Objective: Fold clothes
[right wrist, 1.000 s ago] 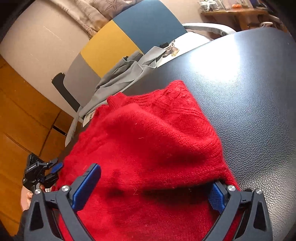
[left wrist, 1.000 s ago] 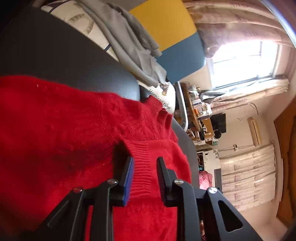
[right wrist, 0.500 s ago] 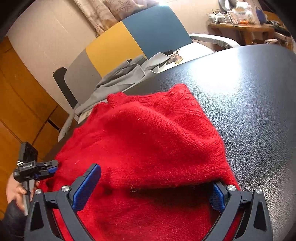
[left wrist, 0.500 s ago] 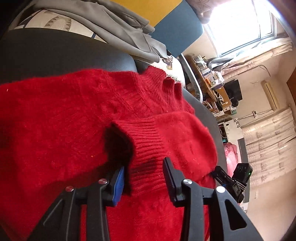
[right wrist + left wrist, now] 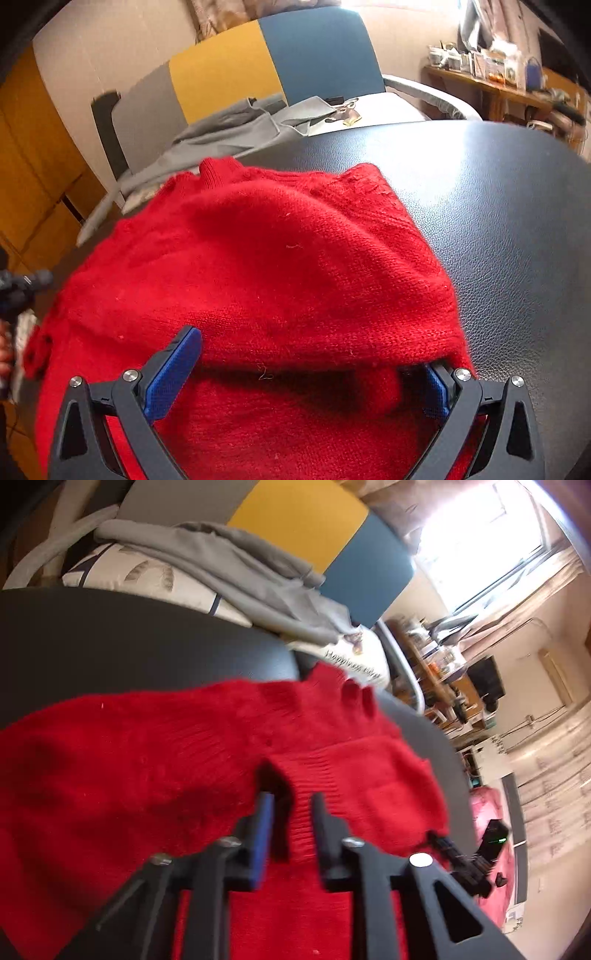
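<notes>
A red knitted sweater (image 5: 129, 768) lies on a dark leather-like table (image 5: 498, 221), its collar (image 5: 214, 170) toward the chair. My left gripper (image 5: 291, 805) has the ribbed sleeve cuff (image 5: 306, 794) between its jaws, which are closing, and holds it folded over the sweater's body. My right gripper (image 5: 306, 365) stands wide open across the folded edge of the sweater (image 5: 295, 280). Its left blue pad (image 5: 173, 369) is bare, and its right finger is tucked under the fold's corner. Each gripper shows at the edge of the other's view: the right gripper (image 5: 480, 853), the left gripper (image 5: 22, 284).
Behind the table stands a chair (image 5: 277, 62) with grey, yellow and blue back panels. A grey garment (image 5: 240, 572) is draped over its patterned cushion (image 5: 122, 576). A cluttered wooden shelf (image 5: 498, 77) is at the right. A bright window (image 5: 480, 542) is beyond.
My left gripper has rolled and lifted slightly with the cuff still between its jaws. The right gripper has turned a little toward the chair, its jaws as wide as before.
</notes>
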